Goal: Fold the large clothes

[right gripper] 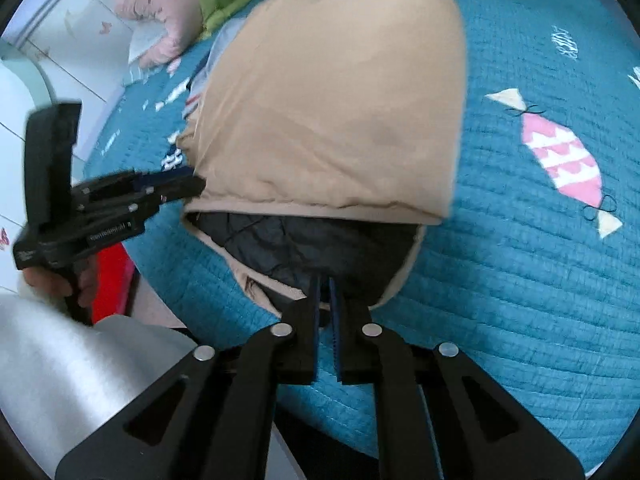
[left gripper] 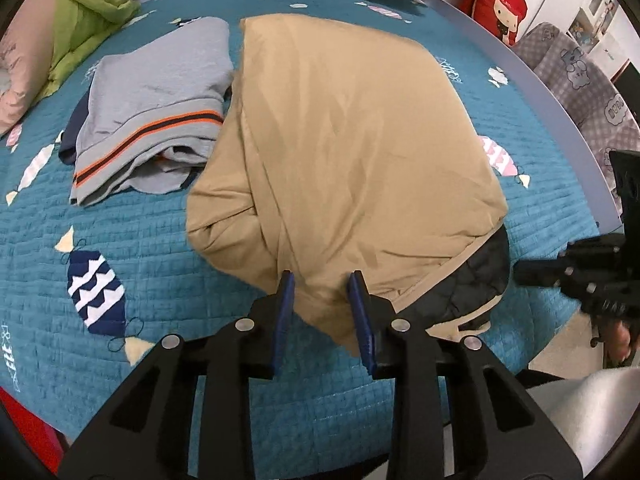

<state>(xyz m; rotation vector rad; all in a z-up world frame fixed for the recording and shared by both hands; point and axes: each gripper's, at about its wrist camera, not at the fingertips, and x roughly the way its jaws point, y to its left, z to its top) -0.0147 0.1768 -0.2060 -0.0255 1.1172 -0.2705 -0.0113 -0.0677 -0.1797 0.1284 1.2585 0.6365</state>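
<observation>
- Folded into a plump, roughly square bundle in the middle of the teal quilted bedspread (left gripper: 168,240): a tan padded jacket (left gripper: 344,152), smooth matte shell, soft creases, rounded corners.
- Exposed along the jacket's near edge: black quilted lining (left gripper: 472,280) with diamond stitching, edged in pale trim.
- Just left of the jacket, touching its side: a folded grey garment (left gripper: 160,100), ribbed knit, with an orange and dark stripe across the hem and a navy layer peeking out beneath.
- Further left of the jacket, near the bed's far corner: lime-green bedding (left gripper: 88,4) and a pink cushion (left gripper: 24,80), both soft and puffy.
- Beyond the jacket, past the bed's pale rim: a red cartoon-face cushion (left gripper: 496,4) and a grey checked cover (left gripper: 580,92) printed with bears; dark clothes at the far edge.
- Scattered over the bedspread around the jacket: candy-shaped patches in navy (left gripper: 96,292) and pink (right gripper: 564,160).
- Left gripper (left gripper: 324,312), black frame with blue ribbed pads, over the jacket's near left corner: jaws moderately parted, tan fabric showing in the gap, pads not pressing it.
- Right gripper (right gripper: 325,312), same build, over the black lining at the jacket's near edge: jaws only a narrow slit apart, nothing clamped as far as visible.
- Seen from the right wrist view: fingertips of the left gripper right at the jacket's left corner, a hand (right gripper: 52,284) around its handle, a grey sleeve (right gripper: 80,368) below.
</observation>
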